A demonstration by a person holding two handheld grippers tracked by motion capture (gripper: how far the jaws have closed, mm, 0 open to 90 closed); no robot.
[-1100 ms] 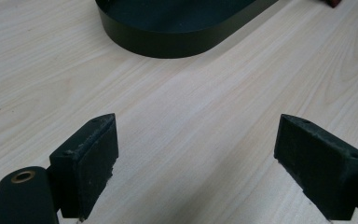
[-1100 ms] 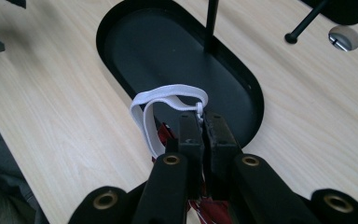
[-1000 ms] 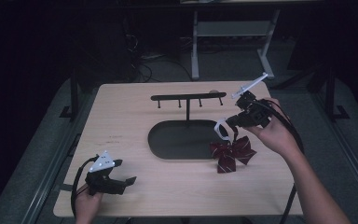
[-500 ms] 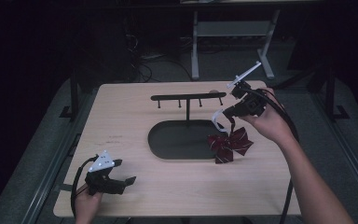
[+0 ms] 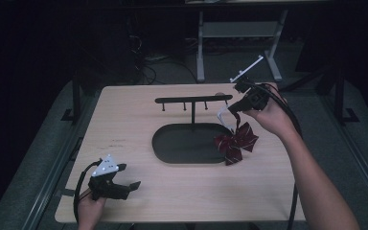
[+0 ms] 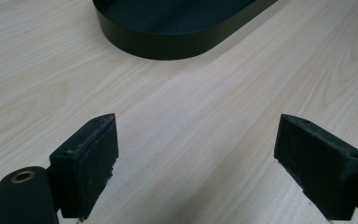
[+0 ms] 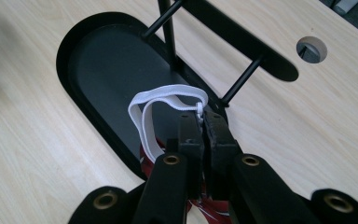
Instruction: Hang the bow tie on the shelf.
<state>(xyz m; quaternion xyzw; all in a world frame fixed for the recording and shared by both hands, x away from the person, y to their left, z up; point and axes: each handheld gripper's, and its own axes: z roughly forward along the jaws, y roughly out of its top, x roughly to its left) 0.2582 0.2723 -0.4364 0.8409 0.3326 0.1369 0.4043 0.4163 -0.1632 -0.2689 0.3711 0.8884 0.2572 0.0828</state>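
Note:
A dark red striped bow tie [image 5: 235, 141] hangs by its white elastic strap [image 5: 224, 116] from my right gripper [image 5: 234, 108], which is shut on the strap. In the right gripper view the strap [image 7: 168, 103] loops out ahead of the closed jaws, above the black oval tray [image 7: 102, 70]. The bow dangles over the tray's right end [image 5: 215, 155], below the right tip of the black hook bar [image 5: 194, 99]. My left gripper [image 5: 133, 185] rests open near the table's front left corner, its pads [image 6: 91, 161] wide apart over bare wood.
The stand's post [image 5: 193, 114] rises from the oval tray [image 5: 172, 143] mid-table, with short pegs under its bar. A round hole [image 7: 311, 49] pierces the tabletop beyond the bar. A metal frame [image 5: 235, 33] stands on the floor behind the table.
My right gripper has lifted the bow tie off the table and carried it up and back toward the bar's right end. The left gripper has stayed put.

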